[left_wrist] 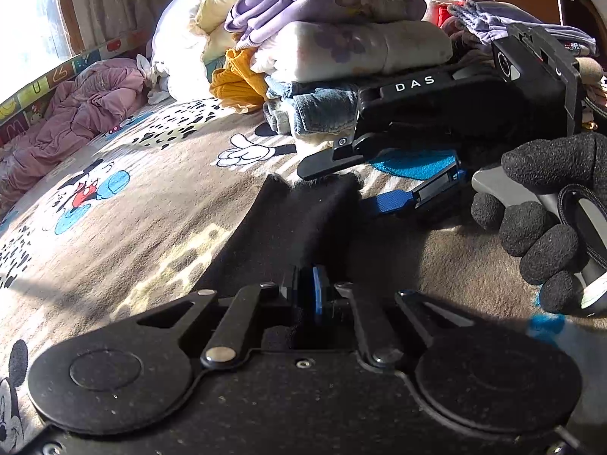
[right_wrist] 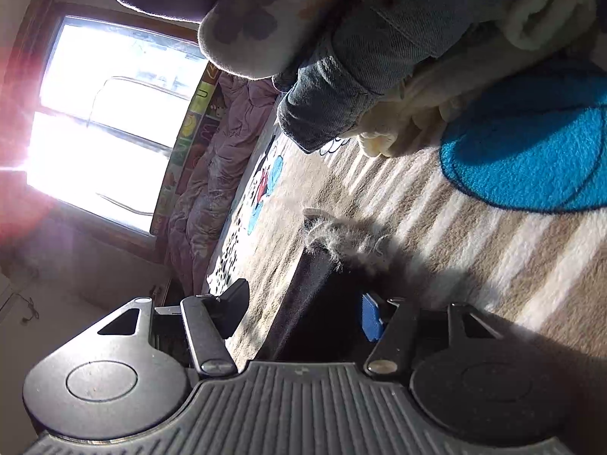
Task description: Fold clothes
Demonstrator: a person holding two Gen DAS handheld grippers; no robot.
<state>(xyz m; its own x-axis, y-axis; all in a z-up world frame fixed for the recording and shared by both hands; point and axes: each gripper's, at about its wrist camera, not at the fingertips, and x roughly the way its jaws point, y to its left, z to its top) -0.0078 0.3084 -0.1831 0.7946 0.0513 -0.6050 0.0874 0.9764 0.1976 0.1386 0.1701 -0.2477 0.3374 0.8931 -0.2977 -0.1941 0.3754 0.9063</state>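
A black garment [left_wrist: 303, 220] lies in a narrow strip on the cartoon-print bedspread [left_wrist: 151, 208]. My left gripper [left_wrist: 309, 295] is shut on its near end, the fabric pinched between the black and blue pads. In the left wrist view my right gripper [left_wrist: 337, 187] straddles the strip's far, fuzzy end with its jaws apart, held by a black-gloved hand [left_wrist: 550, 227]. In the right wrist view the right gripper [right_wrist: 303, 309] is open, rolled on its side. The black garment [right_wrist: 322, 295] sits between its fingers and bedspread shows beside the black finger [right_wrist: 231, 303].
A tall pile of folded clothes [left_wrist: 341, 49] with denim [left_wrist: 322, 110] at its base stands just behind the right gripper. A crumpled pink garment [left_wrist: 76, 113] lies at the far left by a picture-strip border. A bright window [right_wrist: 95, 113] is beyond the bed.
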